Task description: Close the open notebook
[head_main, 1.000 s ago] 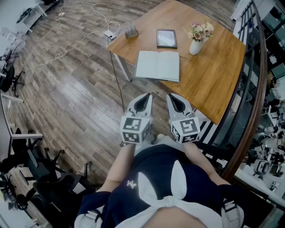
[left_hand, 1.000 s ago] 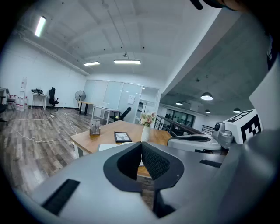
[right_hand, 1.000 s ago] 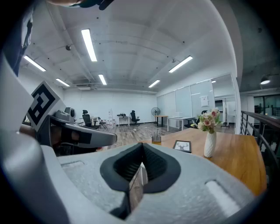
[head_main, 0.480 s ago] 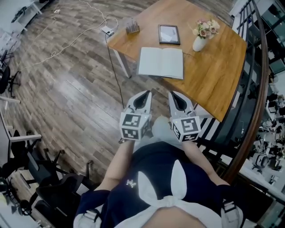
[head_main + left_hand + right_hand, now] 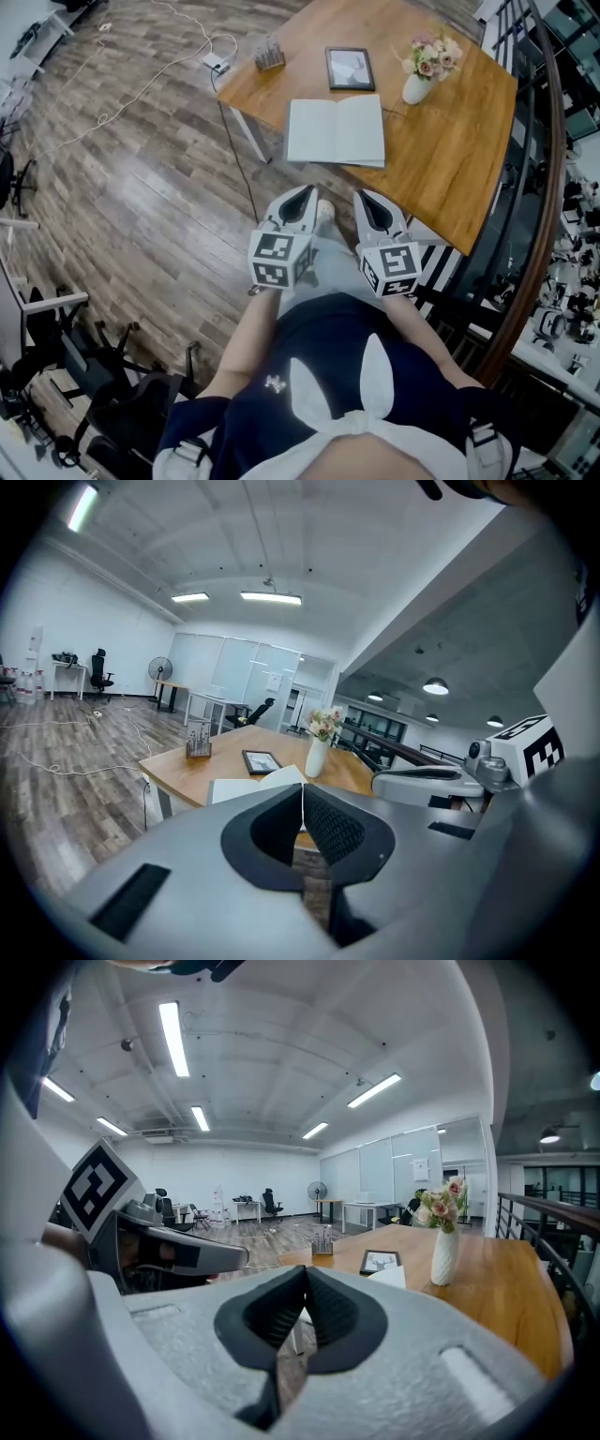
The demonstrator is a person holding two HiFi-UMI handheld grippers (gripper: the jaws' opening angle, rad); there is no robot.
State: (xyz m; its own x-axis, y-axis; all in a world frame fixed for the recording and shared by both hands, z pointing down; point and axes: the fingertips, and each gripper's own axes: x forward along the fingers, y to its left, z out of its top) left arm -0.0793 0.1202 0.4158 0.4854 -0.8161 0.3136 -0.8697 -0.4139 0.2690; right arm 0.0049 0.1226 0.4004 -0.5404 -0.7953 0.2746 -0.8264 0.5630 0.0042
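The notebook [image 5: 335,131] lies open and flat on the wooden table [image 5: 455,169], close to the edge nearest the person, with both white pages facing up. Behind it on the table lies a dark picture frame [image 5: 349,68]. A white vase of flowers [image 5: 417,80] stands to the right of the frame, and a small holder [image 5: 269,56] stands near the table's far left corner.

The left gripper [image 5: 305,194] and the right gripper [image 5: 366,199] are held side by side in front of the person's body, both pointing toward the table. They sit short of its near edge, over the floor [image 5: 141,216], and well apart from the notebook. In the left gripper view the two dark pads are pressed together with nothing between them. The right gripper view shows the same: jaws closed and empty.

A white cable [image 5: 150,94] trails across the plank floor to the left of the table. A dark railing [image 5: 553,141] runs along its right side, and black office chairs [image 5: 103,384] stand at the lower left
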